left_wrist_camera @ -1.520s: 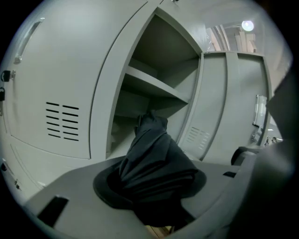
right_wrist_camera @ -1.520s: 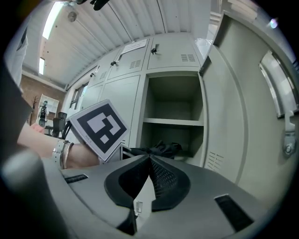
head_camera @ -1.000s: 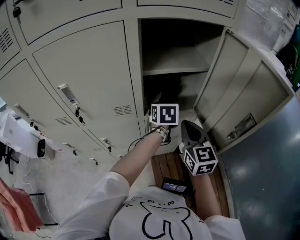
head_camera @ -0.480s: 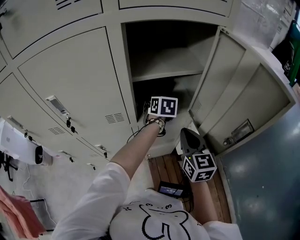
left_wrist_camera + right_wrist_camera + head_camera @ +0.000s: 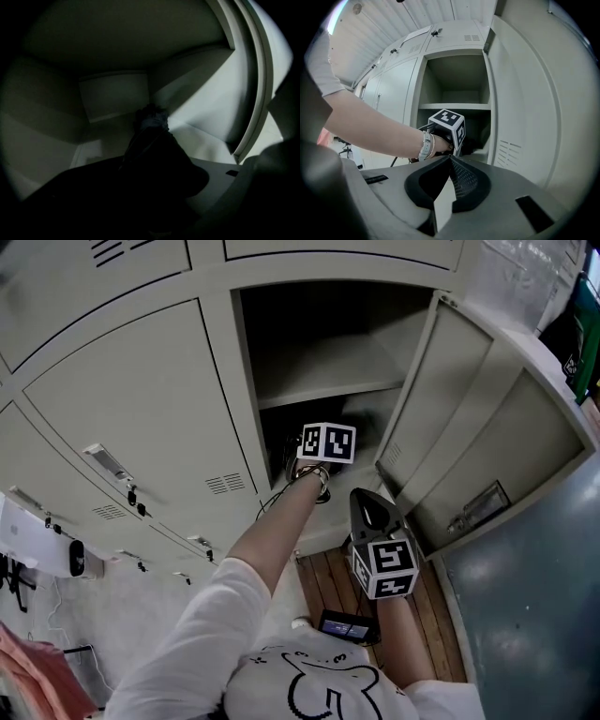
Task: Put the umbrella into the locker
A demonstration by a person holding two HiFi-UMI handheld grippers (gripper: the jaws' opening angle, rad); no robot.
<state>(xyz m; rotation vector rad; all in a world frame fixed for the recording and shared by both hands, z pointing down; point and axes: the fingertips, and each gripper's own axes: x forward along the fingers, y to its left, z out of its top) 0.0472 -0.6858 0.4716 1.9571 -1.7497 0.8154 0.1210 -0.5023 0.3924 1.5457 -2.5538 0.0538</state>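
Observation:
The locker stands open, its door swung to the right. My left gripper, known by its marker cube, reaches into the lower compartment under the shelf. In the left gripper view the dark umbrella lies along the compartment floor toward the back wall, between the jaws. The jaws are opening, but shadow hides the pads. From the right gripper view the cube shows, with a dark bulk beside it. My right gripper waits outside the locker, shut and empty.
Closed locker doors with handles fill the left. The open door narrows the opening on the right. A wooden floor strip with a small dark device lies below, and a blue-grey panel sits at the right.
My left gripper has pushed farther into the lower compartment. The right gripper has stayed about where it was.

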